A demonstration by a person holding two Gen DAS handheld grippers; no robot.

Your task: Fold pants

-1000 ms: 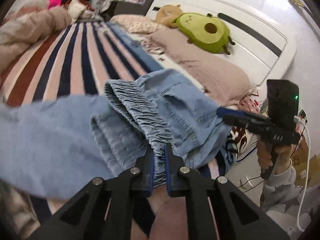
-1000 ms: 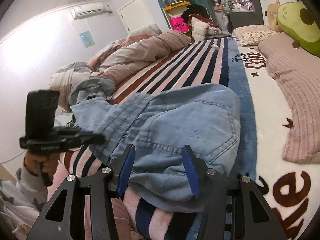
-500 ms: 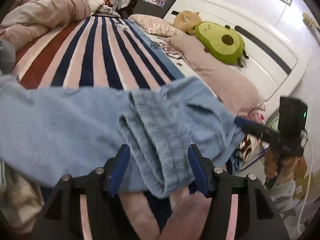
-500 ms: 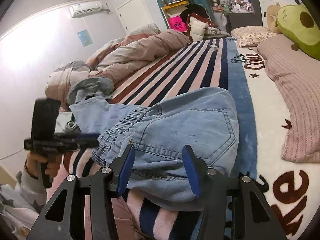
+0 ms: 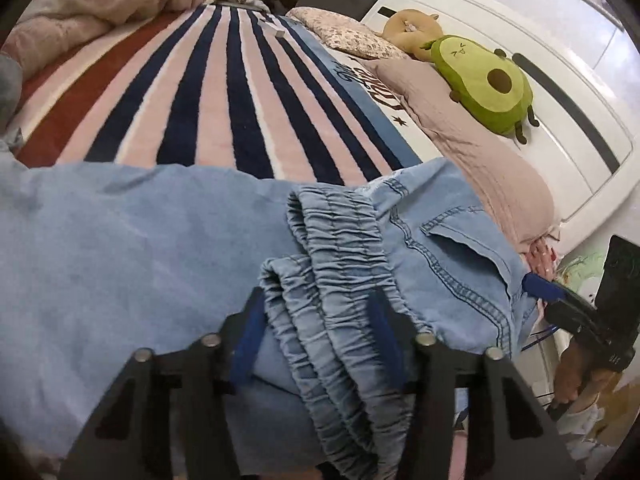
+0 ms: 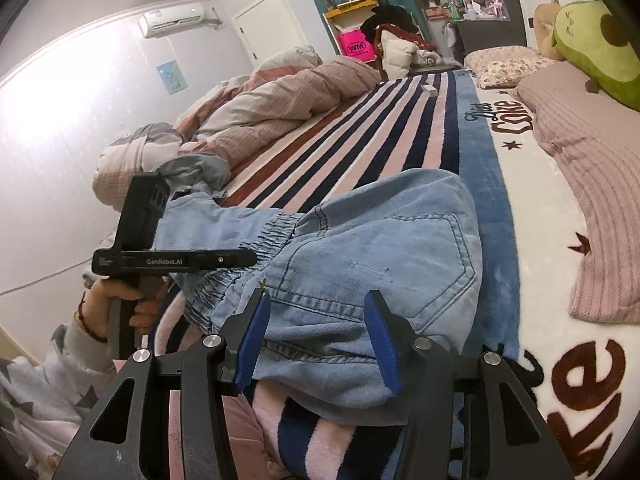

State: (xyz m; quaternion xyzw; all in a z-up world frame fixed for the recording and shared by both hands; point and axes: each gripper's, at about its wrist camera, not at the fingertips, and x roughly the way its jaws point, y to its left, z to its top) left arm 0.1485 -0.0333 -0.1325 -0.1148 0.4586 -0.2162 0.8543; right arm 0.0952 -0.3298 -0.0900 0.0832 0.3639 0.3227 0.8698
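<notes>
Light blue denim pants (image 5: 120, 248) lie across the near edge of the striped bed. Their gathered elastic waistband (image 5: 336, 264) is bunched between my left gripper's (image 5: 316, 336) open blue pads, which stand on either side of it. My right gripper (image 6: 316, 336) is open too, its pads straddling the seat and back pocket (image 6: 384, 256) of the pants. The right gripper also shows in the left wrist view (image 5: 560, 300) at the pants' right edge. The left gripper shows in the right wrist view (image 6: 176, 258), level with the waistband.
The striped blanket (image 5: 224, 92) covers the bed. A pink pillow (image 5: 472, 140) and a green avocado plush (image 5: 484, 84) lie by the white headboard. A heaped duvet (image 6: 280, 96) lies at the far left side of the bed.
My left gripper has let go of the waistband and opened wide. The pants have dropped onto the bed. My right gripper has stayed open over the pants' seat.
</notes>
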